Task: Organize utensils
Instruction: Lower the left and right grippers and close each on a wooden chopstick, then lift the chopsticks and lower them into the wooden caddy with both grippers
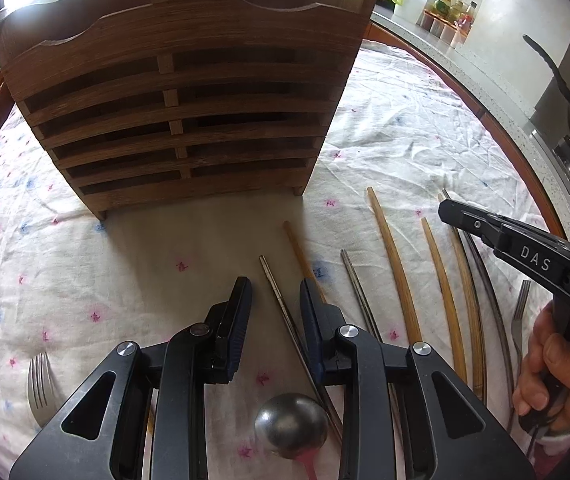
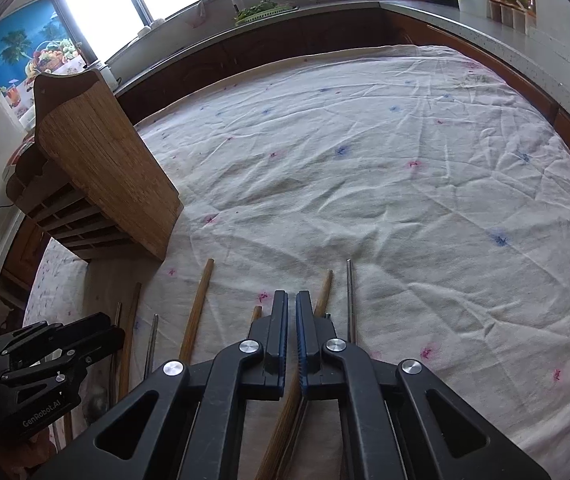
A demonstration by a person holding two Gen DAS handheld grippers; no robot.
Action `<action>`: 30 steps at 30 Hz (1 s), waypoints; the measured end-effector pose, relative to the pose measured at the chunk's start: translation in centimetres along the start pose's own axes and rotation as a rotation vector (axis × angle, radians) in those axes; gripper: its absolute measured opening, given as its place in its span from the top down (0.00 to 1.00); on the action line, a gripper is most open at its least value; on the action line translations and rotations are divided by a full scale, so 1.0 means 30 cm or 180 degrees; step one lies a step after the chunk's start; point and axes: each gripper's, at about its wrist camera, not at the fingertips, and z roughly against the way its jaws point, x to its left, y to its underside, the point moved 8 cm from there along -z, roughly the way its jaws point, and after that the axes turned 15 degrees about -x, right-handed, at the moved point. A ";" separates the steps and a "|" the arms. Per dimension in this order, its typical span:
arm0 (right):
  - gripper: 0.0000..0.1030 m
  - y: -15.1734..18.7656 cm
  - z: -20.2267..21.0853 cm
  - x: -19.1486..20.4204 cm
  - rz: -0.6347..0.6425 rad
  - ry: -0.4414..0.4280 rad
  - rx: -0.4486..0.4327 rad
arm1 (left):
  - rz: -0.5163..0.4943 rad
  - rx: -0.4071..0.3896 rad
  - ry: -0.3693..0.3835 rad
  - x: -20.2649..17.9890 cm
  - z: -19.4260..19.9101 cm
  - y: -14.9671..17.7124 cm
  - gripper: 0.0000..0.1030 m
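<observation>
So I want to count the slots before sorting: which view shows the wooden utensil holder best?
The left wrist view: the wooden utensil holder fills the upper frame face-on, slatted front and scalloped compartment rims visible. The right wrist view catches it only obliquely at the left edge, mostly its plain side panel, slats foreshortened.

left hand-held gripper [image 1: 275, 304]: jaws parted, low | right hand-held gripper [image 2: 291, 320]: jaws nearly together, empty

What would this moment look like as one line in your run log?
task: organize utensils | left tongs: open, over metal chopstick | right tongs: shut, empty | wooden holder: upright on tablecloth
</observation>
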 end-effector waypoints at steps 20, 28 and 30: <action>0.94 -0.009 -0.042 0.013 0.0200 0.0059 0.0041 | -0.0001 -0.0125 0.0054 -0.012 -0.009 -0.006 0.93; 0.95 -0.041 0.101 0.080 0.0052 -0.0194 -0.0228 | 0.0234 -0.0237 0.0247 0.009 0.091 -0.018 0.96; 0.95 -0.062 0.136 0.088 0.0013 -0.0260 -0.0305 | 0.0262 -0.0330 0.0317 0.004 0.146 -0.034 0.96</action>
